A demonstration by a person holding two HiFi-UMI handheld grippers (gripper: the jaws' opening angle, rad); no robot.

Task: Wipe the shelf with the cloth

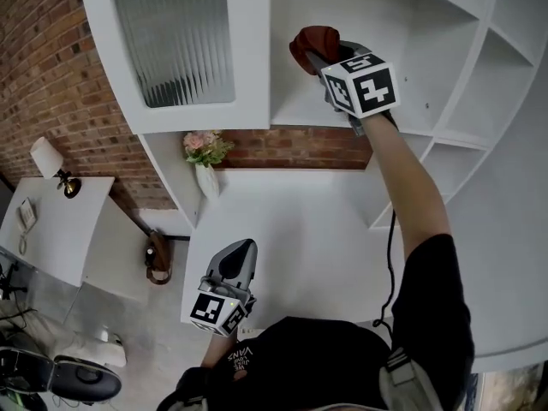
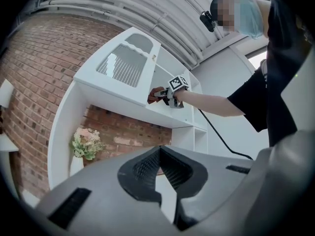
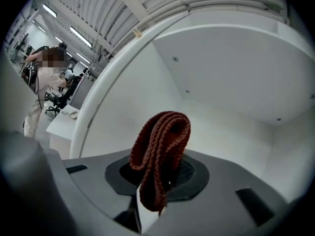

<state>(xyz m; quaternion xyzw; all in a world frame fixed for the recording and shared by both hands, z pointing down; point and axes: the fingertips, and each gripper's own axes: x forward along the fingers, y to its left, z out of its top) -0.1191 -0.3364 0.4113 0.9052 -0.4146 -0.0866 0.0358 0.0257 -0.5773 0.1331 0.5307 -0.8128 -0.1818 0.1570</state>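
A person stands before a white shelf [image 1: 300,105] unit set against a brick wall [image 1: 43,67], one arm stretched up into its open upper compartment. The right gripper [image 1: 318,56], its marker cube turned toward the head camera, pinches a folded, rust-red knitted cloth [image 1: 313,41] between its jaws; in the right gripper view the cloth [image 3: 160,149] rises from the clamped jaws in a loop, with a short end hanging below them. The cloth sits at the left part of that compartment, just beside the cabinet door [image 1: 175,45] with ribbed glass, low over the shelf board; whether it touches the board cannot be told. A black cable [image 1: 390,238] runs down along the raised forearm. The left gripper [image 1: 242,253] is held low, near the person's chest and well apart from the shelf, its jaws pressed together at the tips with nothing between them. In the lower niche, a white vase of pale flowers [image 1: 205,157] stands at the left side. A small lamp [image 1: 62,181] sits on a white table beside the unit.
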